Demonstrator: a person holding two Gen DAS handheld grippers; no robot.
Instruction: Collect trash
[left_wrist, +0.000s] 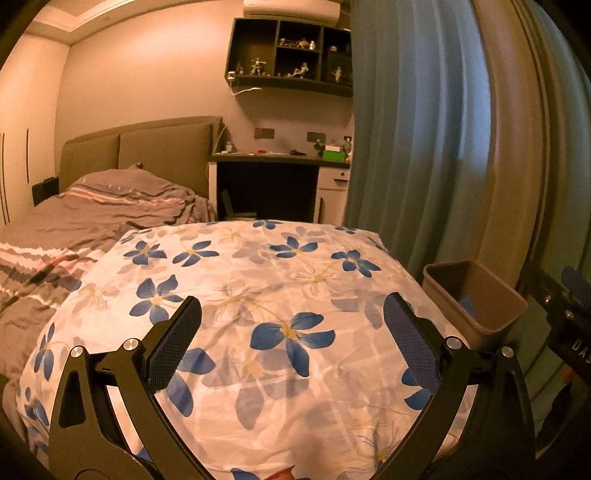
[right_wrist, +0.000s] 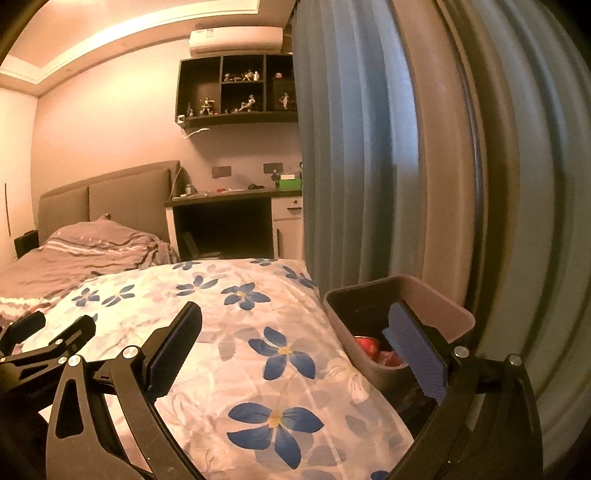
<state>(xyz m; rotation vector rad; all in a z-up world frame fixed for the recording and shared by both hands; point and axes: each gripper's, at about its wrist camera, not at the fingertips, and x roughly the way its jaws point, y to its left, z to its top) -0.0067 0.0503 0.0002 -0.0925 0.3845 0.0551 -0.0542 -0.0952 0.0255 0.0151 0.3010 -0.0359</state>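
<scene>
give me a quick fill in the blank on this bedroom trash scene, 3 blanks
1. The bin stands at the floral cover's ____ edge.
2. Both the left tool and the right tool have jaws that are ____.
3. Seen from the right wrist, the item in the bin is ____ in colour.

Missing words: right; open; red

Matt plastic bin (right_wrist: 436, 295), soft floral cloth cover (left_wrist: 258, 295), textured gripper pads (left_wrist: 173, 343).
</scene>
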